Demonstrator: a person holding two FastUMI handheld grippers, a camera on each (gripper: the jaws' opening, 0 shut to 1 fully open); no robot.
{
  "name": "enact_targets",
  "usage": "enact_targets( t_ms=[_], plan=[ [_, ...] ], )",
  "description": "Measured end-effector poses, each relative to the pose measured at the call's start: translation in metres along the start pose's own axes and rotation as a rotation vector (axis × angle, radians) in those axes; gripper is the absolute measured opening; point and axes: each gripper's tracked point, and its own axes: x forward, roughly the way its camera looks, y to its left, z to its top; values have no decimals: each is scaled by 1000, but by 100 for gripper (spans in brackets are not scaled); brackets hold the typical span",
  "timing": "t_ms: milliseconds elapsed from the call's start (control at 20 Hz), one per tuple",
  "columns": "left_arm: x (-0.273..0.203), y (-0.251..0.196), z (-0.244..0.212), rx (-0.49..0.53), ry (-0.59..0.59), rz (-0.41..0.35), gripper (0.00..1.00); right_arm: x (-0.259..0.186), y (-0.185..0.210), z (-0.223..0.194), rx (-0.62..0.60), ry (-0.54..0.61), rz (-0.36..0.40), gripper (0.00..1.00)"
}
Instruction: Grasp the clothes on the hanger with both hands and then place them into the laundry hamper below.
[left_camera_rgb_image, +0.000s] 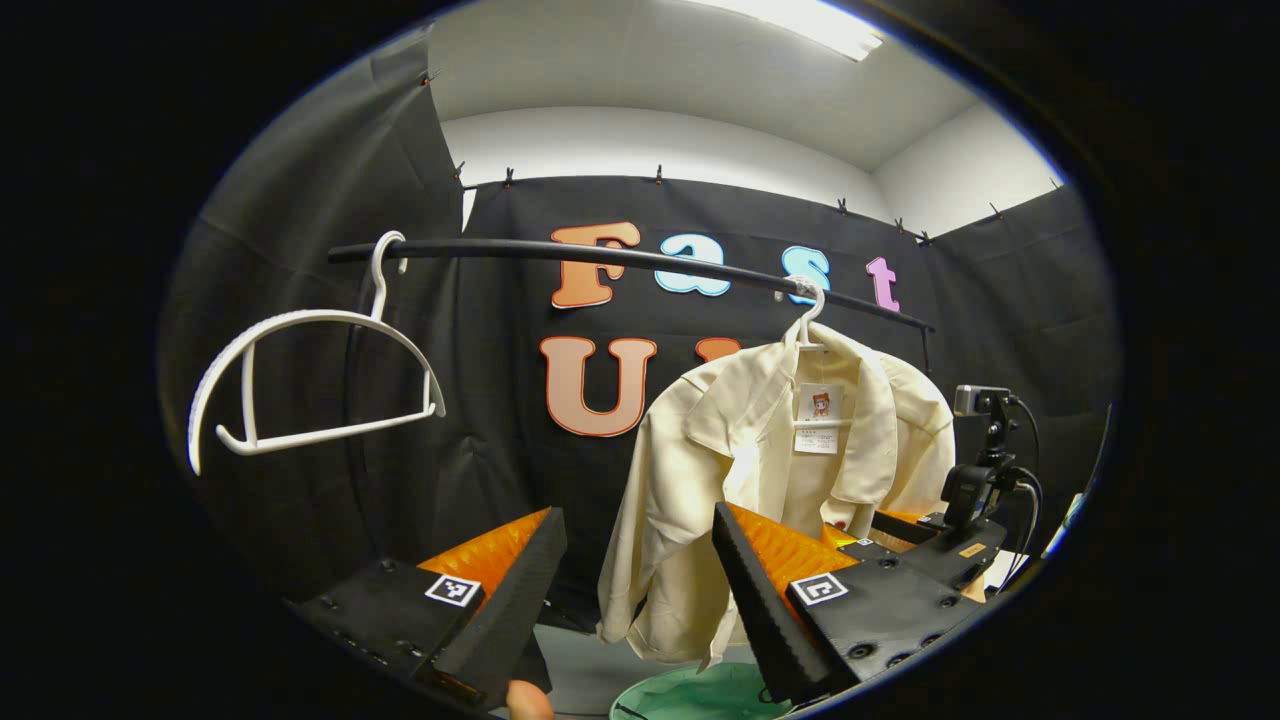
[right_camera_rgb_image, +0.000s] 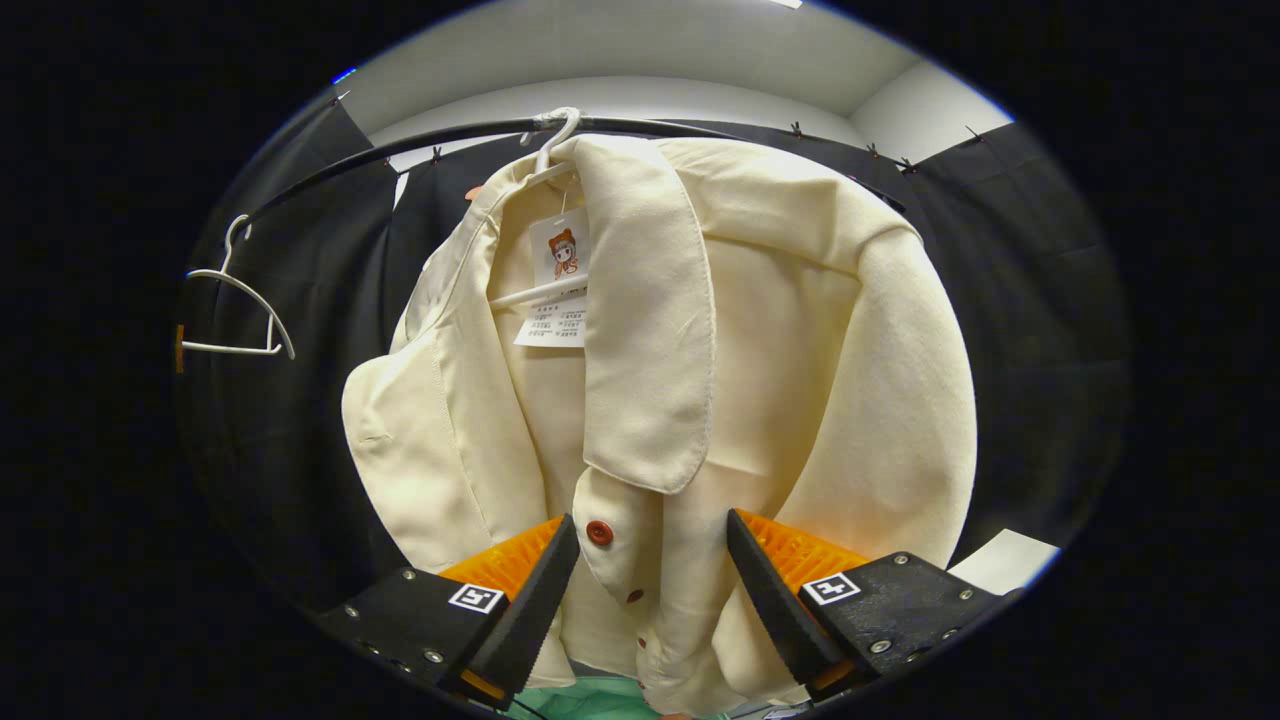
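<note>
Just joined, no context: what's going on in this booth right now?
A person holds two grippers in front of a cream shirt that hangs on a white hanger from a black rail. The right gripper is close to the shirt's front, jaws open, gripping nothing yet. The left gripper is open too, farther back. A second hanger hangs bare. The green hamper waits below.

Left gripper view: bare hanger (left_camera_rgb_image: 310, 375) hangs at left end of rail (left_camera_rgb_image: 640, 262); shirt (left_camera_rgb_image: 760, 480) on its hanger (left_camera_rgb_image: 808, 318) at right end, well apart. Hamper (left_camera_rgb_image: 700, 695) sits below shirt. Camera stand (left_camera_rgb_image: 985, 450) right of shirt.
</note>
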Motion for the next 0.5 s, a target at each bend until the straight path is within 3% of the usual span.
enact_targets(
  t_ms=[150,250,500],
  plan=[
    [7,-2,-5,-17,6,-4,97,7,4,1,9,-2,28,93],
    [12,-4,-8,-31,9,-11,97,11,3,0,11,0,37,82],
    [28,-11,-20,-18,21,-16,97,15,-7,2,50,-12,30,41]
  ],
)
